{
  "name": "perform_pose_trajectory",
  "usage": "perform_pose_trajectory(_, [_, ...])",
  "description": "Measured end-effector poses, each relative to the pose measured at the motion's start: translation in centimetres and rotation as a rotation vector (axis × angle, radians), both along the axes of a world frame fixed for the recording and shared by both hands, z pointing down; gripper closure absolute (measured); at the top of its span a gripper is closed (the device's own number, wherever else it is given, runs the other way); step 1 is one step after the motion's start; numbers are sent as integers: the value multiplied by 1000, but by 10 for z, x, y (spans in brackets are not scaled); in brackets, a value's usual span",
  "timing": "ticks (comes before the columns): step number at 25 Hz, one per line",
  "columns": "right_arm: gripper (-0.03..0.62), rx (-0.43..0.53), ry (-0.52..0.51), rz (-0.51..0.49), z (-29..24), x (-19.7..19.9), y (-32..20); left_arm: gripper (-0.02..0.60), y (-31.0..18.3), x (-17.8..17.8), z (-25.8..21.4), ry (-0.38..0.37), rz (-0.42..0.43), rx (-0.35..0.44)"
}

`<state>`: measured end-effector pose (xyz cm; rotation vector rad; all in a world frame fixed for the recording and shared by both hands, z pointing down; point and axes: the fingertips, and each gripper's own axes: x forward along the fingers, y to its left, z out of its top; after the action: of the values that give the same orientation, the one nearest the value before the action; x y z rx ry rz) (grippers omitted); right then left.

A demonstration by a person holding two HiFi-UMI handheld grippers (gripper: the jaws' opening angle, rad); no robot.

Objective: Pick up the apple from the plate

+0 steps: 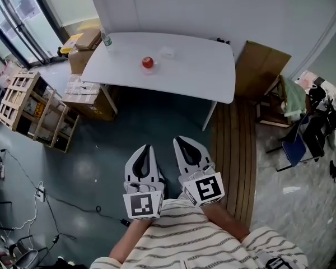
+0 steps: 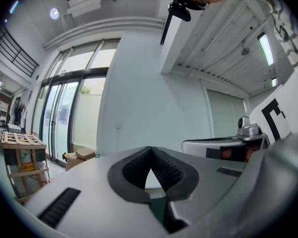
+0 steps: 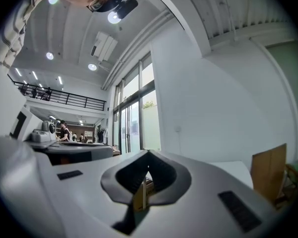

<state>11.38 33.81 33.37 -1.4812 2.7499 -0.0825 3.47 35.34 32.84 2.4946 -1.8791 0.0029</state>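
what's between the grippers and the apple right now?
Head view: only dark grey floor and the near edge of the white rectangular table separate the left gripper and right gripper from the round red apple.

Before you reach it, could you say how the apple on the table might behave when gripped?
The apple looks round, so it may roll if nudged. Being whole fruit, it is likely stiff, though its skin may slip.
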Motion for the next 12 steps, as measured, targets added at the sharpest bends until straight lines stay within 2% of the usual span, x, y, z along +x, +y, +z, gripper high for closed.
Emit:
perform_pose_trajectory(6, [582, 4, 12, 6, 3, -17, -53, 577, -53, -16, 6, 14, 9, -2])
perform_pose_trajectory(12, [582, 1, 17, 13, 7, -44, -124, 577, -127, -45, 12, 14, 12, -11])
